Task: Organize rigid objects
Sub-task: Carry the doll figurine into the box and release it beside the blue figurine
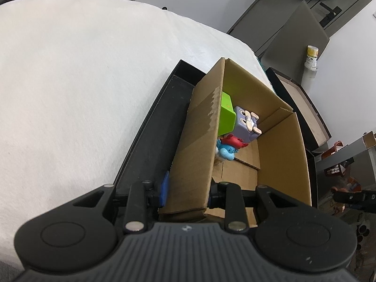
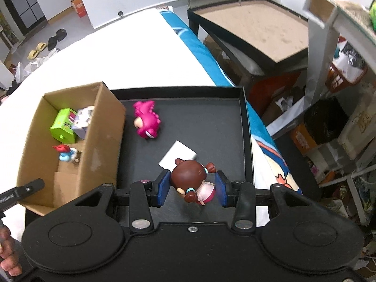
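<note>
Brown-haired doll figurine point(image 2: 192, 178) clamped in the right gripper point(image 2: 193, 185) above the black tray point(image 2: 242, 117), cardboard box point(image 2: 103, 141) to its left.

Left gripper point(image 1: 186, 192) is closed on the box's near wall, steadying it; inside sit a green block point(image 2: 63, 127), a purple cube toy point(image 2: 82, 119) and a small red-and-blue figure point(image 2: 64, 152). Pink dinosaur point(image 2: 146, 122) and a white card point(image 2: 177, 156) lie on the tray. The doll looks like hard, light, glossy plastic, likely slippery; its round head is pinched between the blue pads point(image 2: 164, 185), and the thin pigtails seem the fragile part to avoid.
</note>
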`<state>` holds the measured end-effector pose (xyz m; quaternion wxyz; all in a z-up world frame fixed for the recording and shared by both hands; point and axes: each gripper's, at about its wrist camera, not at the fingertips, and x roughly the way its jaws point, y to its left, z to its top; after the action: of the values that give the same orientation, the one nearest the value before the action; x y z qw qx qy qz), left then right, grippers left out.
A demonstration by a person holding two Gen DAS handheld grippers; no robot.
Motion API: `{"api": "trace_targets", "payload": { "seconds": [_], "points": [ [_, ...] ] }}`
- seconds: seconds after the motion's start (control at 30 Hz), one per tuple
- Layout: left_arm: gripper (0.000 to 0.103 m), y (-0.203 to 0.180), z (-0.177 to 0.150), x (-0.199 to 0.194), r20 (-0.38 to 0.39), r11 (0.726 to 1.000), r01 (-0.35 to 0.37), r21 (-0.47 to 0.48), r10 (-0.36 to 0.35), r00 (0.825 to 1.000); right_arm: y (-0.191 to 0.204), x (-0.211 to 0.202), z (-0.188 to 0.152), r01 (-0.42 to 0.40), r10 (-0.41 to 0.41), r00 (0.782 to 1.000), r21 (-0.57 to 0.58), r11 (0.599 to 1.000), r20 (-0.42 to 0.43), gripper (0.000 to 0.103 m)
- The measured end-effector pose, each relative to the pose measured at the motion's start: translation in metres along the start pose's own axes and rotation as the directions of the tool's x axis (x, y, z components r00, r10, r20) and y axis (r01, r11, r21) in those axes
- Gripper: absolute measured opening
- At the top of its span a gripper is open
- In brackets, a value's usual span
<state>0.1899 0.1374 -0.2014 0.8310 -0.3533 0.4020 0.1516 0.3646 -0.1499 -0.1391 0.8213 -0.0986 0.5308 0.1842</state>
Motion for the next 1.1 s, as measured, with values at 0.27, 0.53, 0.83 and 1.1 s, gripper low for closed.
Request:
{"api": "trace_targets", "payload": {
  "seconds": [0.27, 0.53, 0.83, 1.1],
  "points": [
    [0.029, 0.000, 0.001, 0.002, -0.009, 1.000, 0.009, 0.006, -0.009, 1.000, 0.022, -0.019, 0.007, 0.003, -0.002, 1.000, -0.043, 0.999, 0.031, 0.041],
    [0.030, -0.001, 0.001, 0.003, -0.015, 1.000, 0.018, 0.015, -0.017, 1.000, 0.039, -0.028, 0.013, 0.011, -0.007, 0.999, -0.071, 0.997, 0.050, 0.041],
    [0.030, 0.000, 0.001, 0.004, -0.023, 0.999, 0.027, 0.027, -0.027, 0.999, 0.061, -0.028, 0.018, 0.011, -0.005, 0.999, -0.119, 0.993, 0.049, 0.041],
    [0.031, 0.006, 0.002, 0.004, -0.029, 0.999, 0.048, 0.013, -0.048, 0.998, 0.087, -0.021, 0.026, -0.005, 0.012, 0.999, -0.160, 0.987, 0.047, 0.041]
  ]
}}
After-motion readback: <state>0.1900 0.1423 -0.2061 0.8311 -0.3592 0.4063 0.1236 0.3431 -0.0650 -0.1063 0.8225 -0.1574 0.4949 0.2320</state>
